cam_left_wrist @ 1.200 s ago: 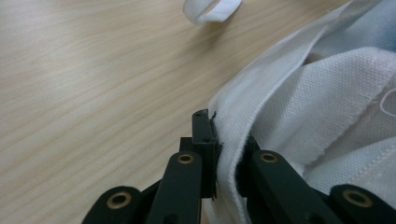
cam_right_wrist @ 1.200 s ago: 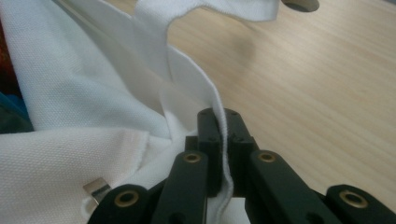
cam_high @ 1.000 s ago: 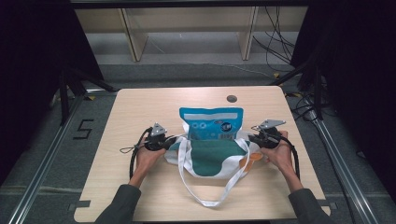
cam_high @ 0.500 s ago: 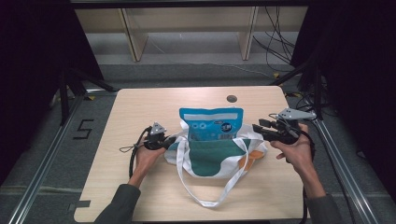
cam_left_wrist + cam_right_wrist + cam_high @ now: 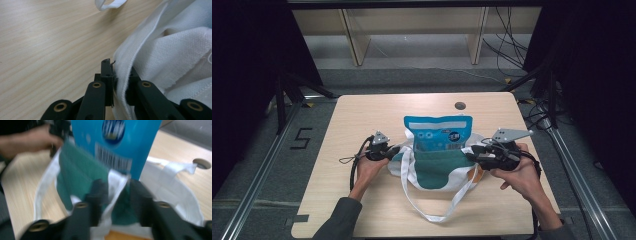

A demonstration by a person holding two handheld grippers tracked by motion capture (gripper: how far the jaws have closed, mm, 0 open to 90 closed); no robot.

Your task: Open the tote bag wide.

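I have a white canvas tote bag with a teal lining (image 5: 432, 170) lying near the middle of the pale wooden counter (image 5: 362, 115), its mouth held open between my two tools. A blue plastic pouch with a white barcode label (image 5: 438, 134) stands partly inside the bag, its upper part sticking out toward the far side of the counter. The bag's long white fabric strap (image 5: 427, 212) loops across the wood toward my edge.

My left gripper (image 5: 388, 152) sits at the bag's left edge. In the left gripper view its fingers (image 5: 106, 75) are closed on the stitched white hem (image 5: 122, 82) of the bag, the cloth pinched between them, with bare wood to one side and folds of canvas to the other.

My right gripper (image 5: 473, 152) is at the bag's right edge, raised a little off the counter, with its grey three-cornered plate (image 5: 510, 134) on top. Its jaws have just been closing. In the blurred right gripper view a fold of the white rim (image 5: 115, 185) runs between the fingers (image 5: 98, 192), with the teal lining behind it and the blue pouch just beyond. I cannot tell from that blur whether the pads are actually pressing on the cloth. My other hand (image 5: 27, 141) shows at the far side of the bag there.

A small dark round hole (image 5: 460, 105) lies in the counter beyond the pouch.
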